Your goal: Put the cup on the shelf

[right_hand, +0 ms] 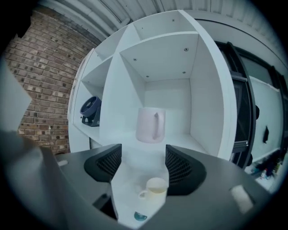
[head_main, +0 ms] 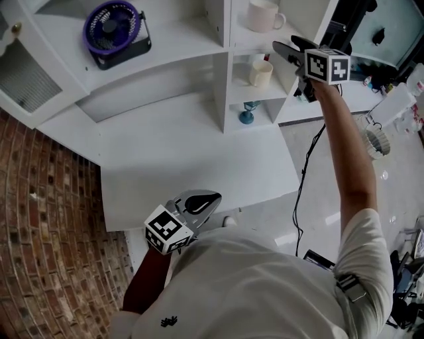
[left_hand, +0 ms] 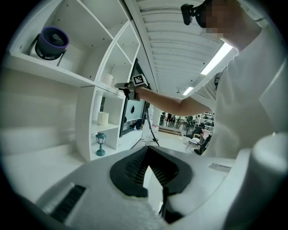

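Observation:
A pale pink cup (head_main: 264, 16) (right_hand: 150, 125) stands upright in the upper compartment of the white shelf (head_main: 192, 41), handle toward me. My right gripper (head_main: 286, 48) (right_hand: 143, 162) hangs just in front of that compartment, a little short of the cup. Its jaws are open and nothing is between the pads. From the left gripper view the same gripper (left_hand: 123, 85) shows at the shelf's edge beside the cup (left_hand: 108, 80). My left gripper (head_main: 211, 198) (left_hand: 148, 146) is low by the person's torso, shut and empty.
A cream cup (head_main: 261, 73) (right_hand: 155, 187) sits in the compartment below, and a small blue lantern (head_main: 248, 112) below that. A purple fan (head_main: 112, 26) stands on the wide left shelf. A white desk top (head_main: 185, 165) lies under the shelf, with a brick wall (head_main: 46, 232) at left.

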Available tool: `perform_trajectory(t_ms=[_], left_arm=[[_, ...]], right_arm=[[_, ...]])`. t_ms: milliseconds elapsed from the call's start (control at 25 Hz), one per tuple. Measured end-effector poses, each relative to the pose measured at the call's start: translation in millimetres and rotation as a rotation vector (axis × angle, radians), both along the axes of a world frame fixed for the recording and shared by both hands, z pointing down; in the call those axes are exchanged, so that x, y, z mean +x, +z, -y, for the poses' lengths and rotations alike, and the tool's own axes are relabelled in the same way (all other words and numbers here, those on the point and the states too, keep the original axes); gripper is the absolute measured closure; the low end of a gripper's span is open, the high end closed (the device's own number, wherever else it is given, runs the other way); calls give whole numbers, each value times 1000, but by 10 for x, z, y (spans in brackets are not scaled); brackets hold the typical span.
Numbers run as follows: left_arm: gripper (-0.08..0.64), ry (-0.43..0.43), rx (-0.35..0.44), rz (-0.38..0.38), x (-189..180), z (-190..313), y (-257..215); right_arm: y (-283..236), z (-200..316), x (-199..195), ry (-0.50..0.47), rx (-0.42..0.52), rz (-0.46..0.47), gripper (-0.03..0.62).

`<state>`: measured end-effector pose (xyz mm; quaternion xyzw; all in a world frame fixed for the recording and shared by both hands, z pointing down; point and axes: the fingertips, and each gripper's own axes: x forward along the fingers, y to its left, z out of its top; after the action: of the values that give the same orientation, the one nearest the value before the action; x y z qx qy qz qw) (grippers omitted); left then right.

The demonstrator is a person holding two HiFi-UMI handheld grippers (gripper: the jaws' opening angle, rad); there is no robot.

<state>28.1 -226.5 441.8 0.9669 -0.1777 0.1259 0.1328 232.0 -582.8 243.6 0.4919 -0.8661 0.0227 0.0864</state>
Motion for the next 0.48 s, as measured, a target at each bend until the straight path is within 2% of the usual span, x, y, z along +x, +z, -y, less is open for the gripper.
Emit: perform_trajectory(t_ms=[240,480], left_arm=[[554,31,3,-6,-186,-260,31],[554,51,-3,-4,-387,-475,80]], right_arm=[[425,-544,-39,32,-28,25,361],[874,-1228,-279,43,-64,39,502]])
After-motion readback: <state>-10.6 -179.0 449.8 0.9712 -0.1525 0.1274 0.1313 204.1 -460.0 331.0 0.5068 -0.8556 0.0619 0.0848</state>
